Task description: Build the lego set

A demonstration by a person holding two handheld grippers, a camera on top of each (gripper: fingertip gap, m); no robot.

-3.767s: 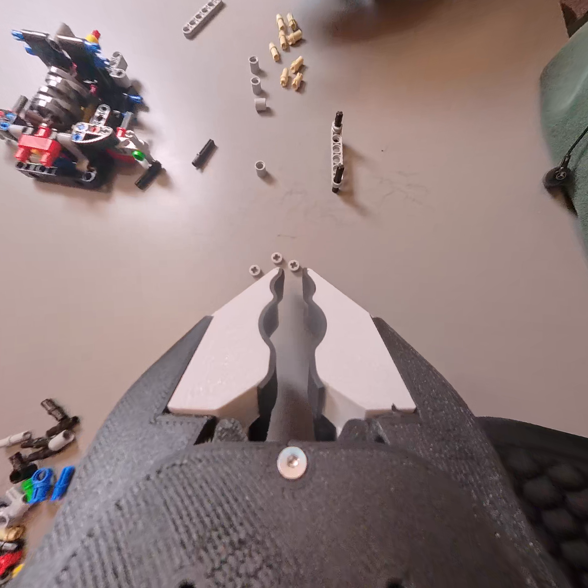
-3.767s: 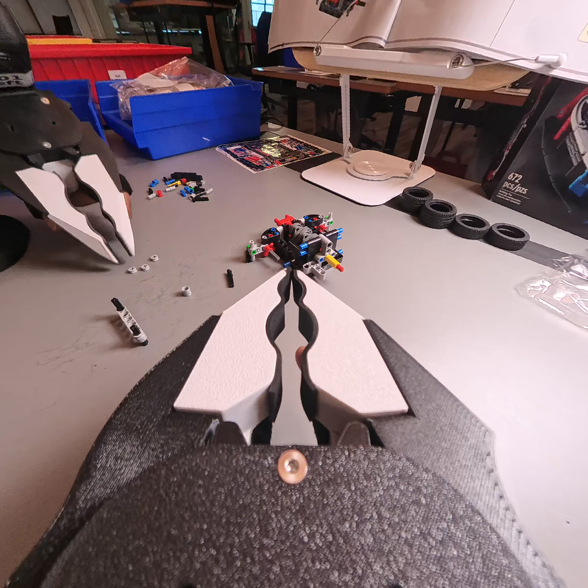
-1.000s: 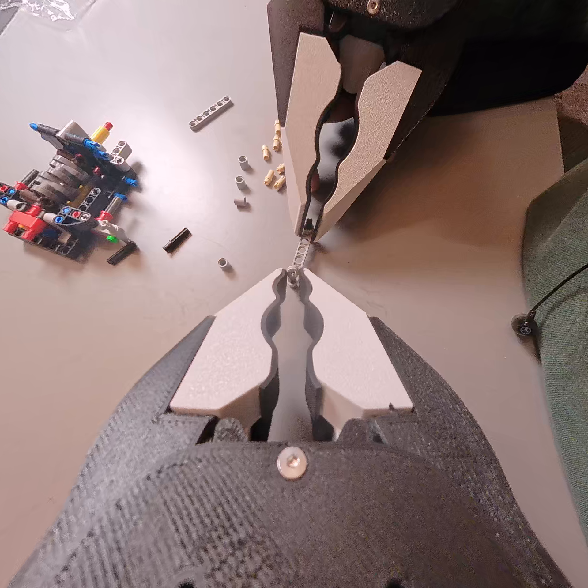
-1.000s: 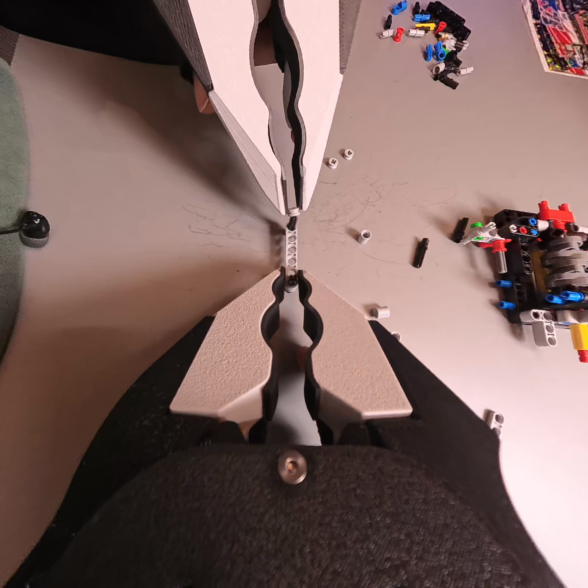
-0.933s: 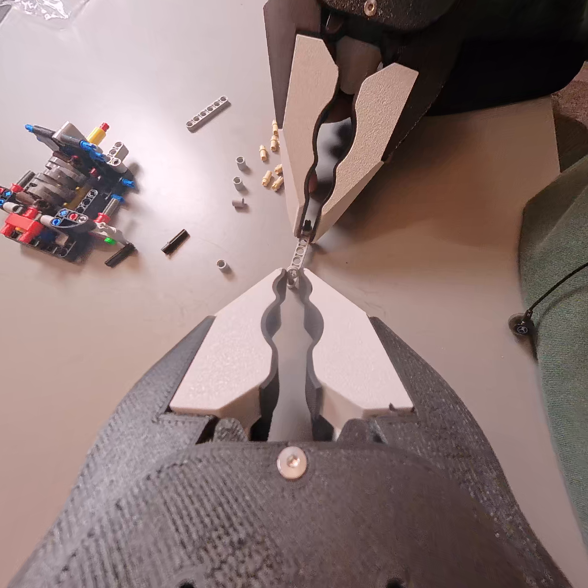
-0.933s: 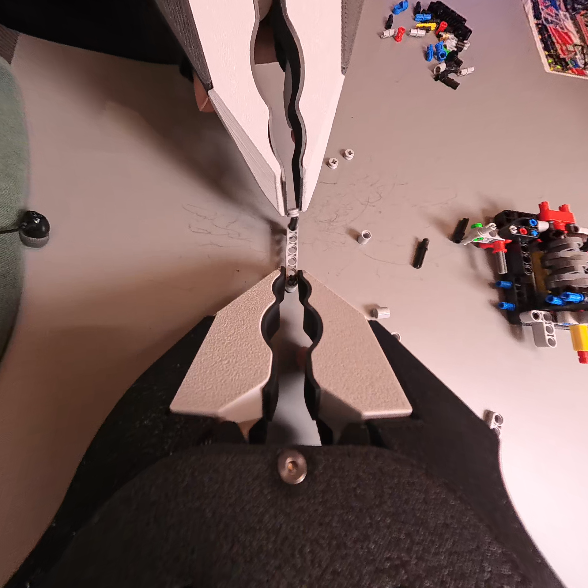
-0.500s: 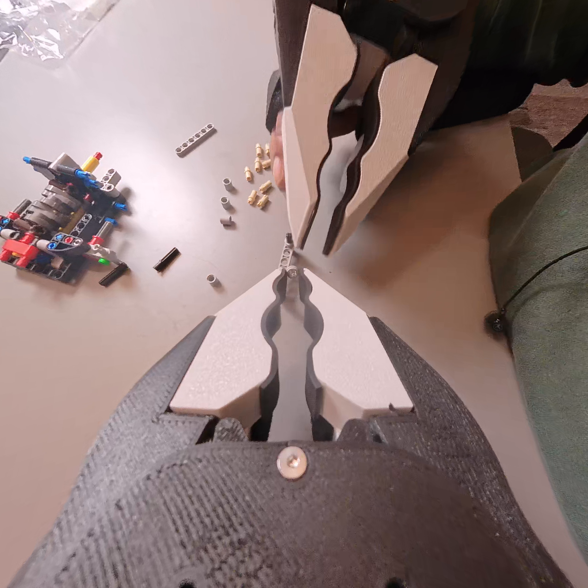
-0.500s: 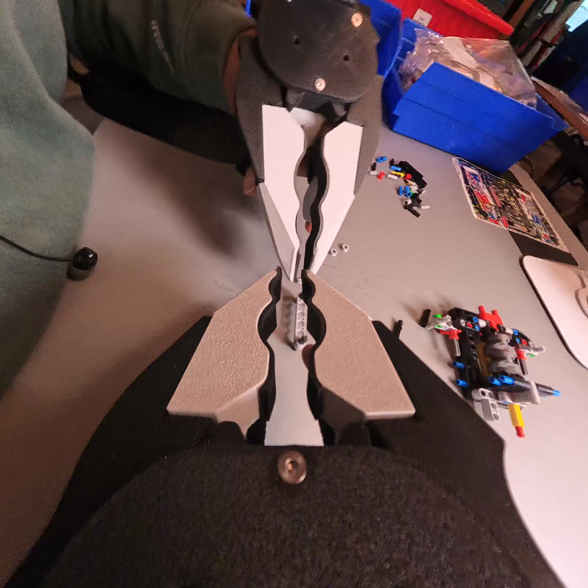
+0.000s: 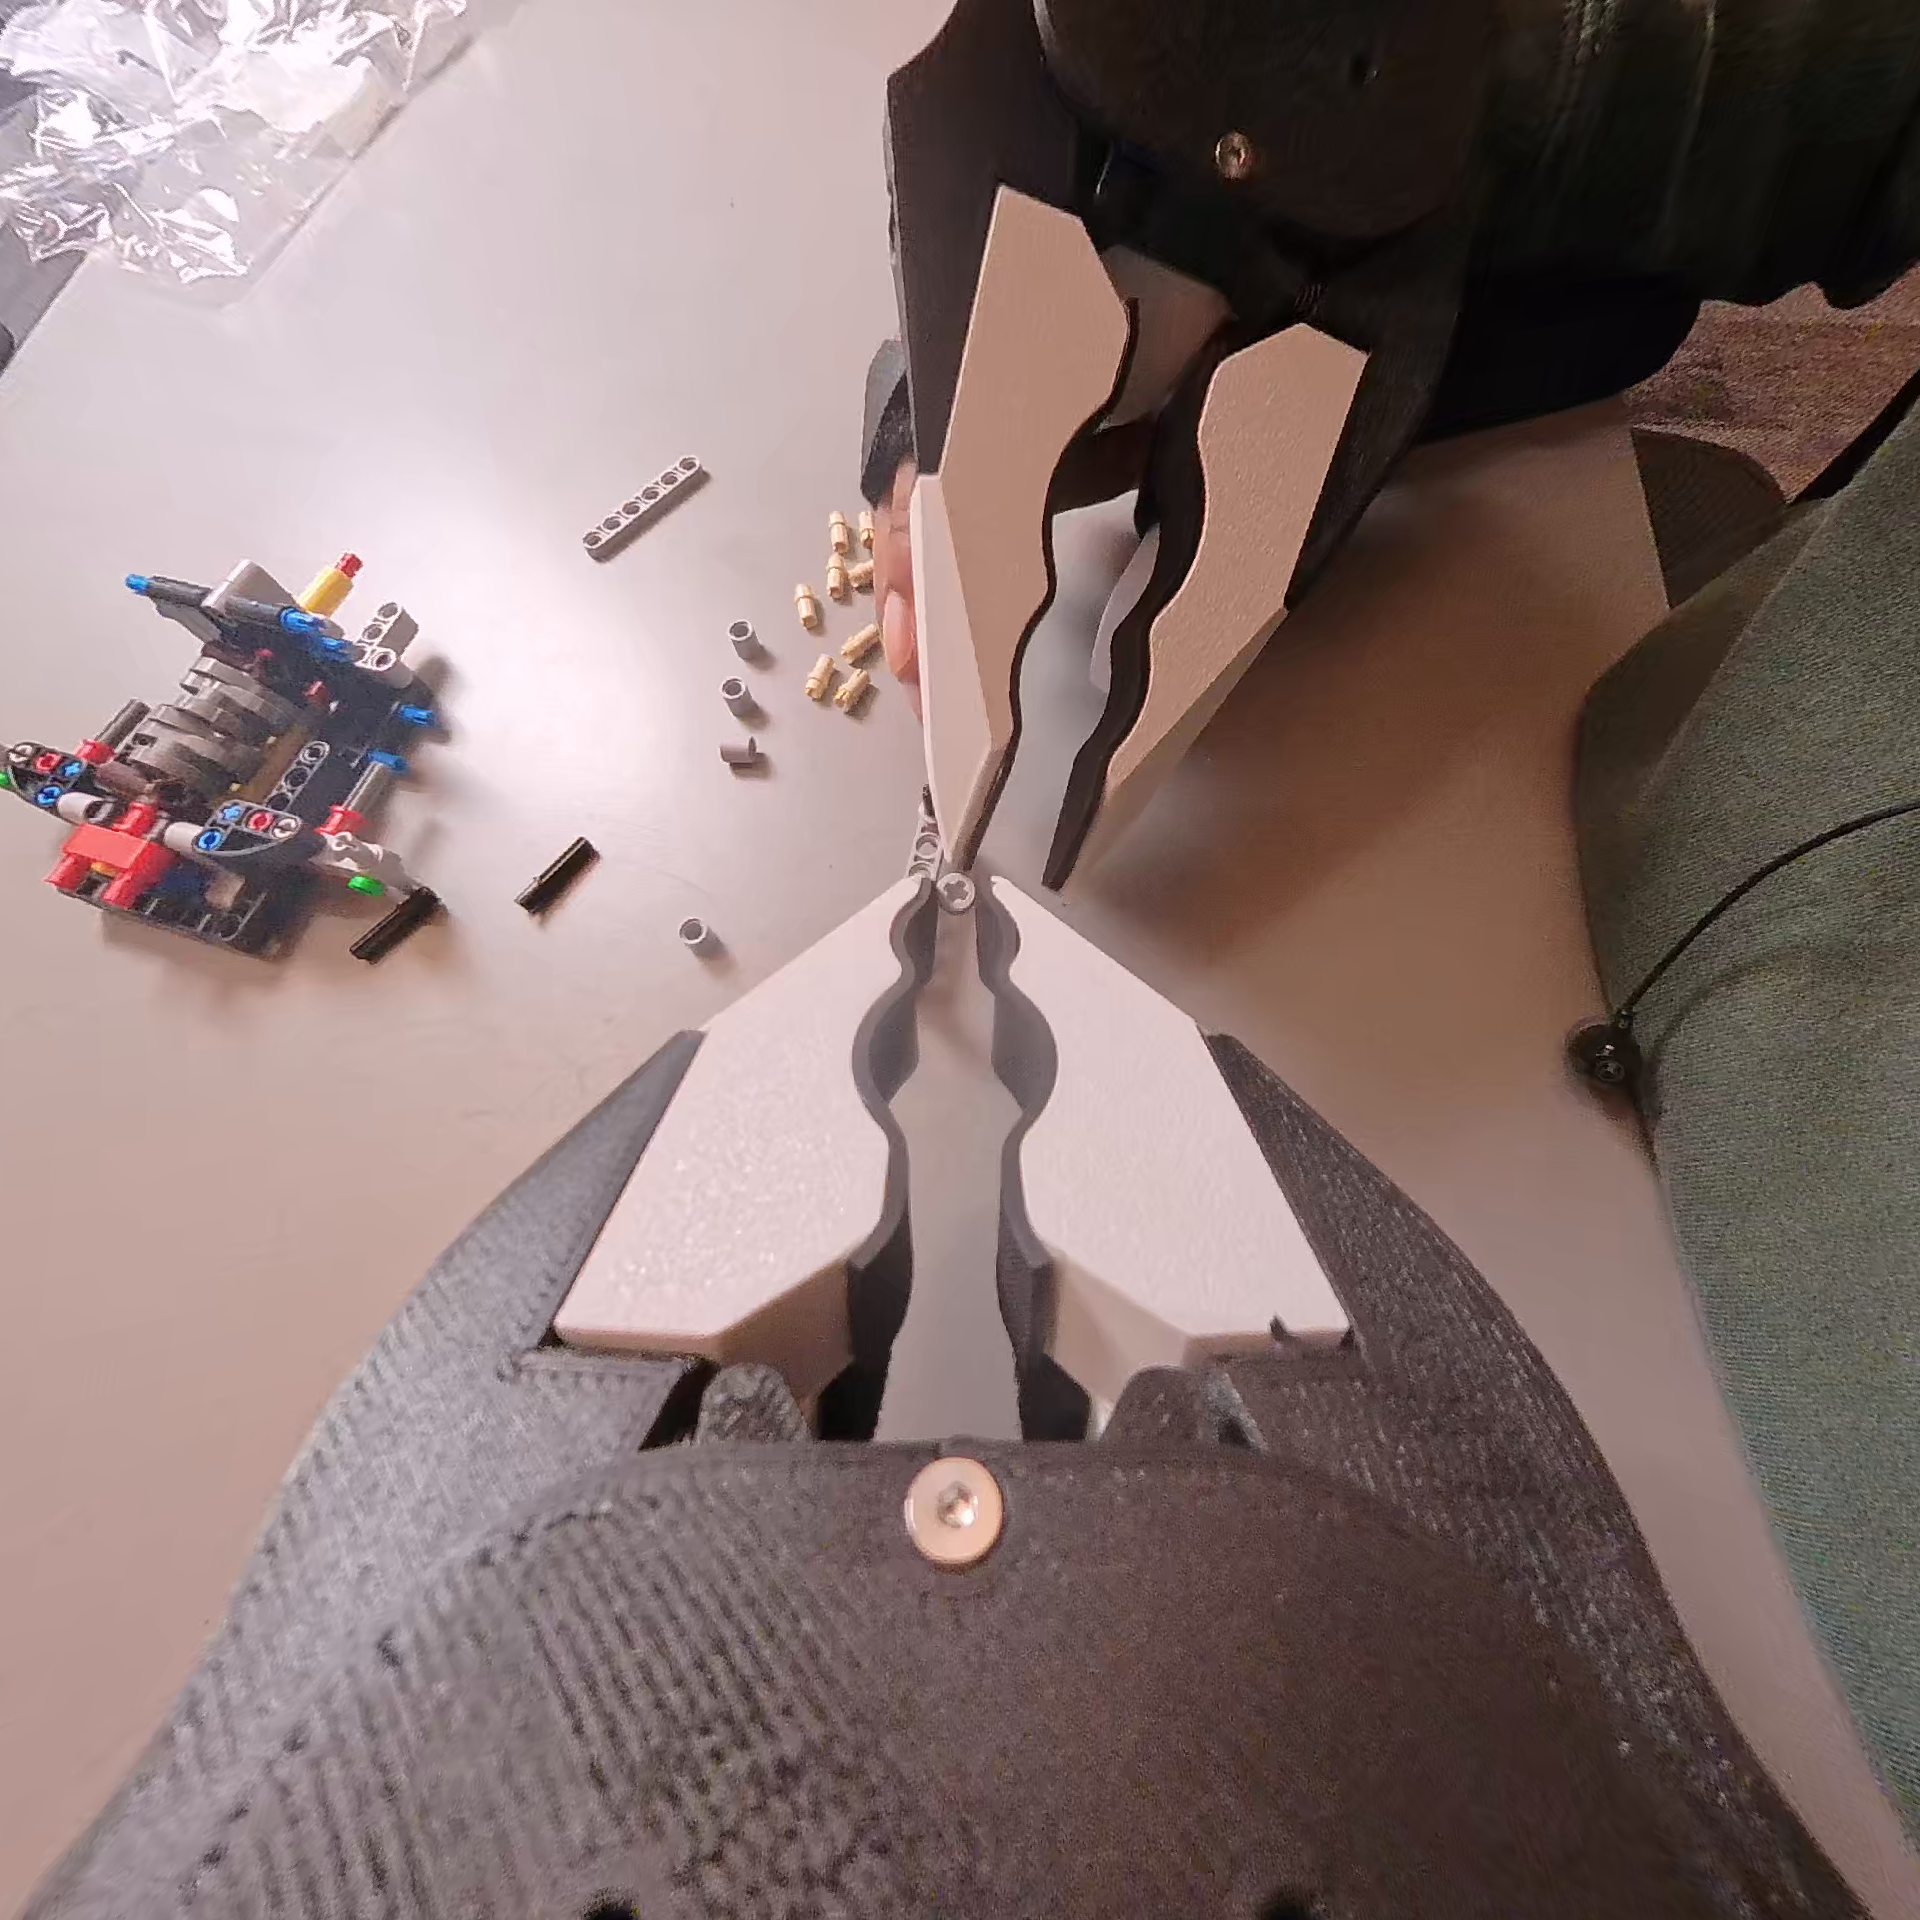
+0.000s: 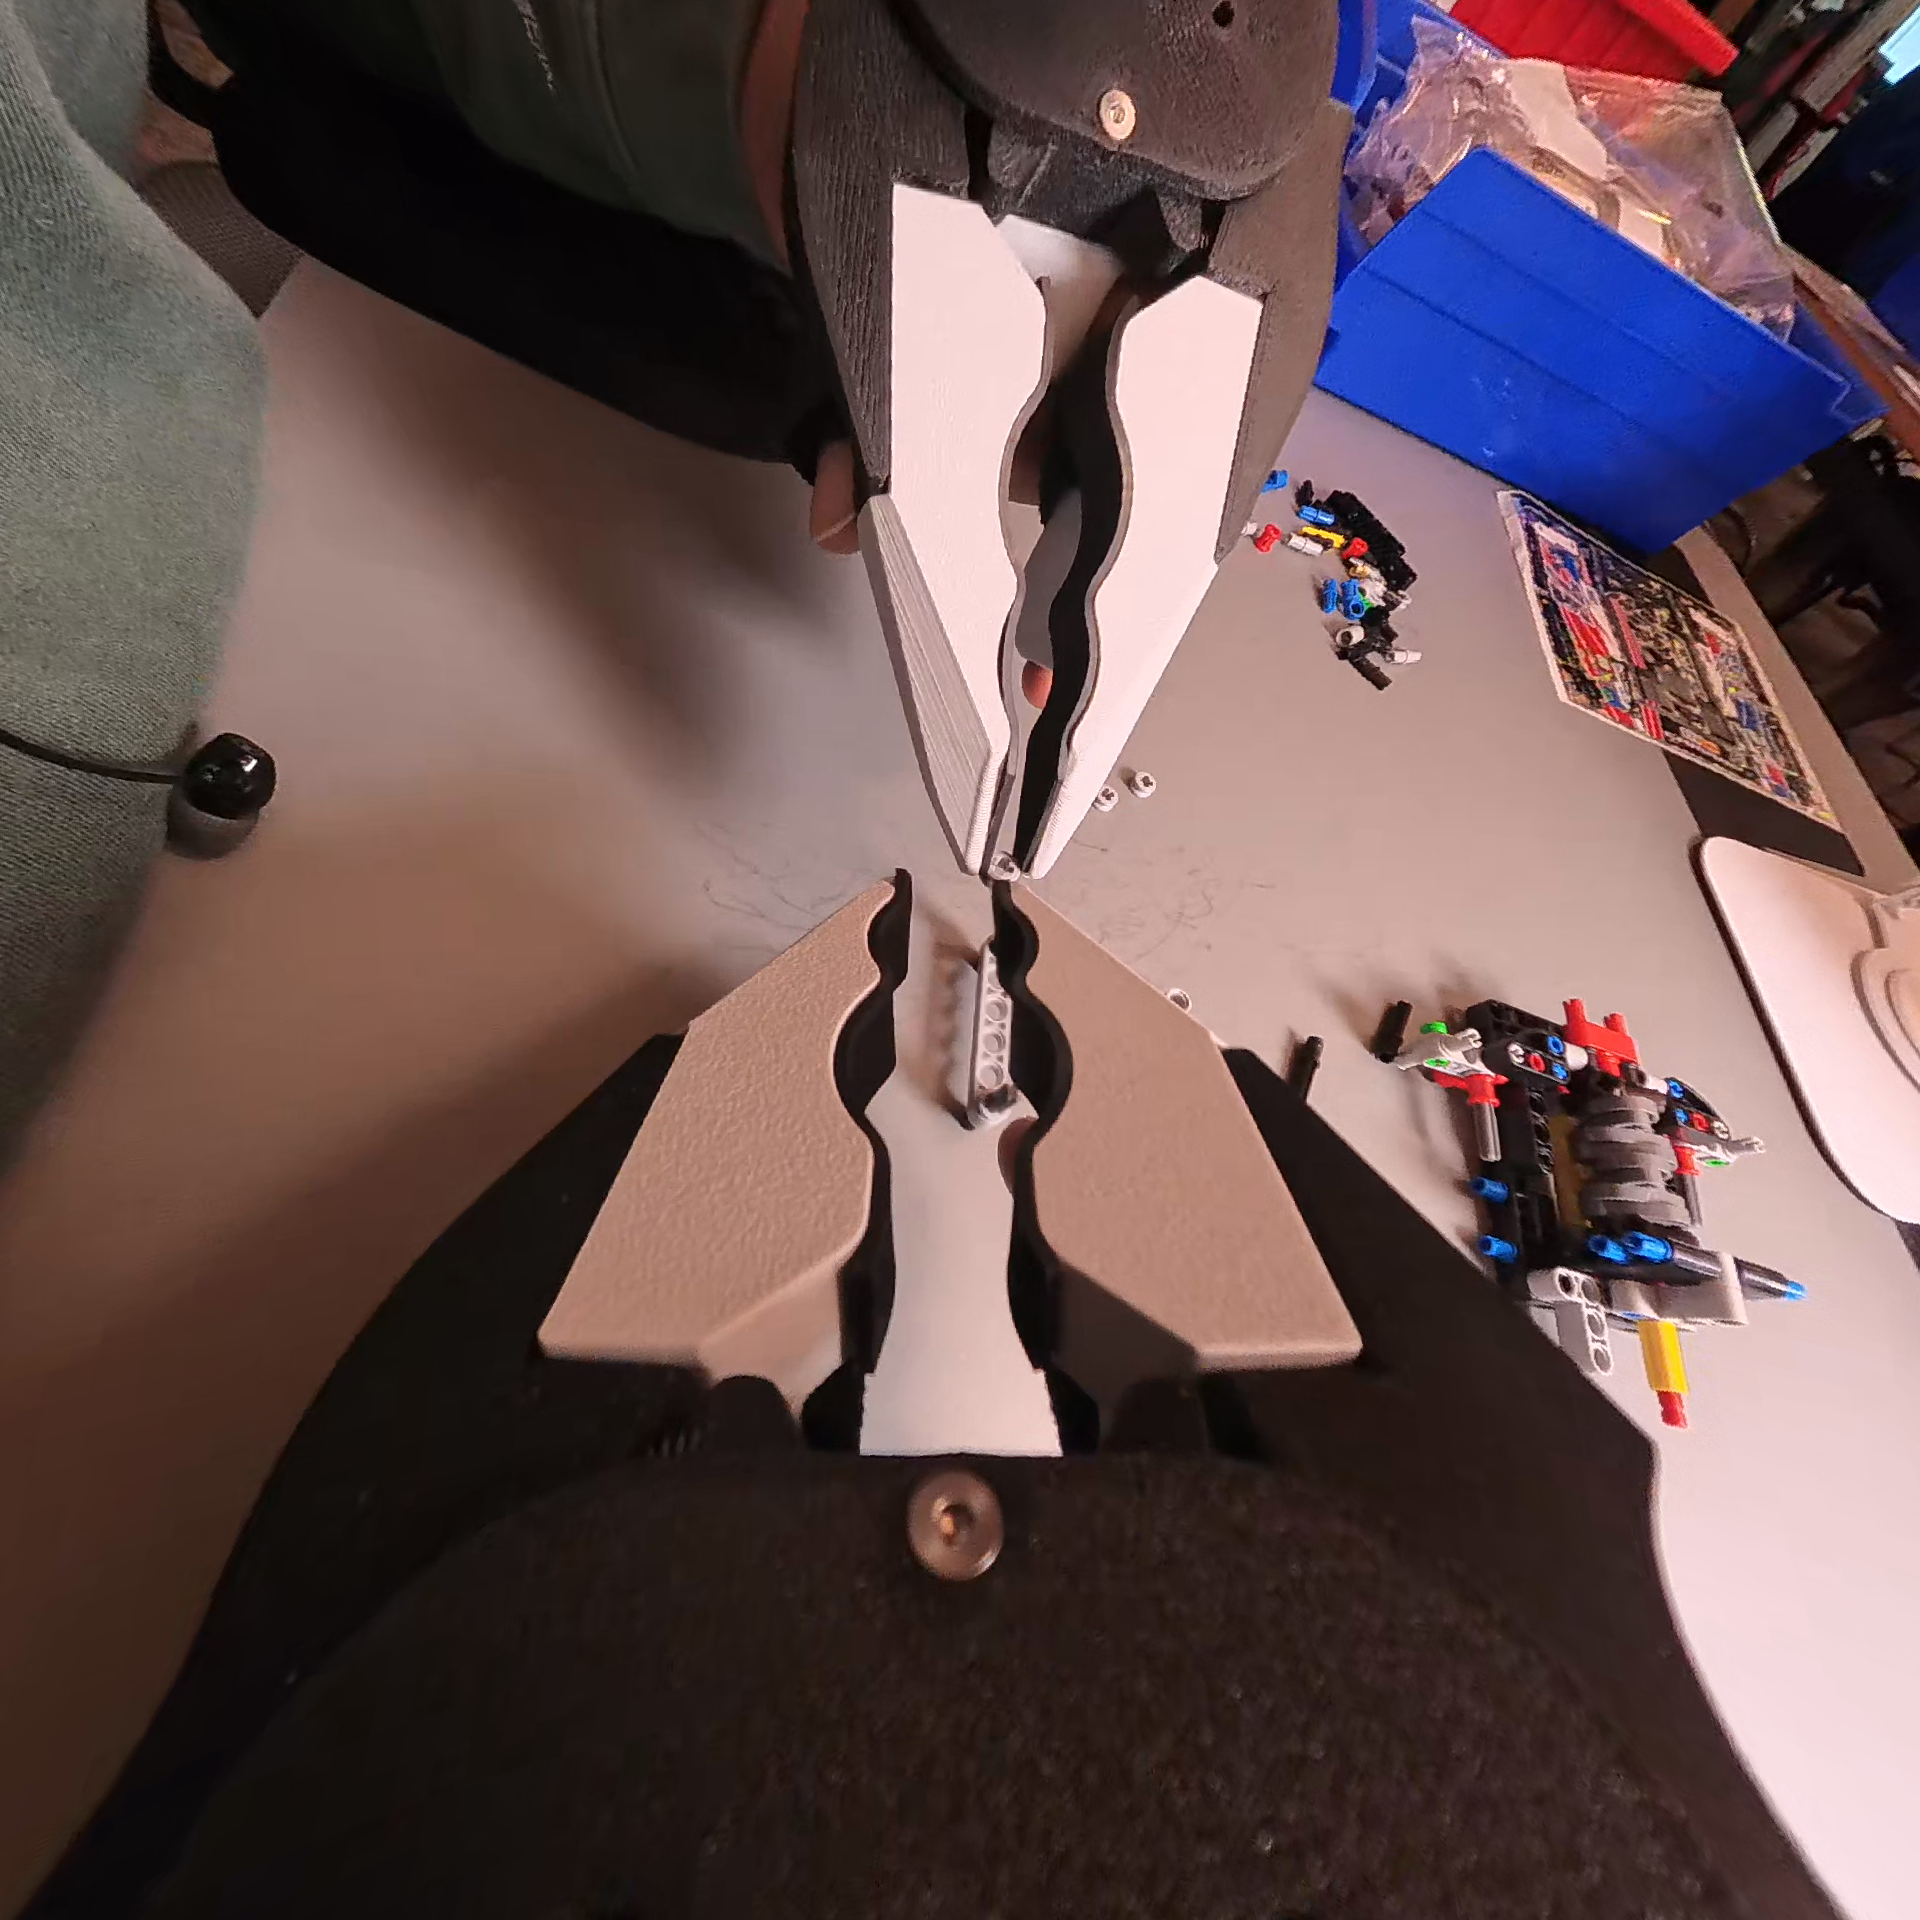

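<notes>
My left gripper (image 9: 951, 883) is shut on a small grey connector at the end of a short grey beam (image 9: 925, 842), held above the table. In the right wrist view the left gripper (image 10: 1000, 862) points down from above, and the beam (image 10: 992, 1039) hangs between my right gripper's fingers, close to the right finger. My right gripper (image 10: 951, 894) is open and grips nothing; it also shows in the left wrist view (image 9: 1013, 862) with its jaws apart beside the beam. The partly built lego model (image 9: 218, 769) sits on the table to the left (image 10: 1600, 1153).
Loose tan pins (image 9: 842, 613), grey bushes (image 9: 740, 665), a long grey beam (image 9: 644, 507) and black pins (image 9: 556, 875) lie on the table. A parts pile (image 10: 1351, 582), a booklet (image 10: 1662, 665), blue bins (image 10: 1558, 343) and a plastic bag (image 9: 177, 125) lie farther off. My left and right fingertips are right by each other. The partly built lego model (image 9: 218, 769) is about 20 centimetres from both grippers' fingertips. The right camera catches it too, in the right wrist view (image 10: 1596, 1112).
My right gripper has opened and let go of the beam's far end. My left gripper has kept hold of the beam, and both grippers have lifted and tilted.
</notes>
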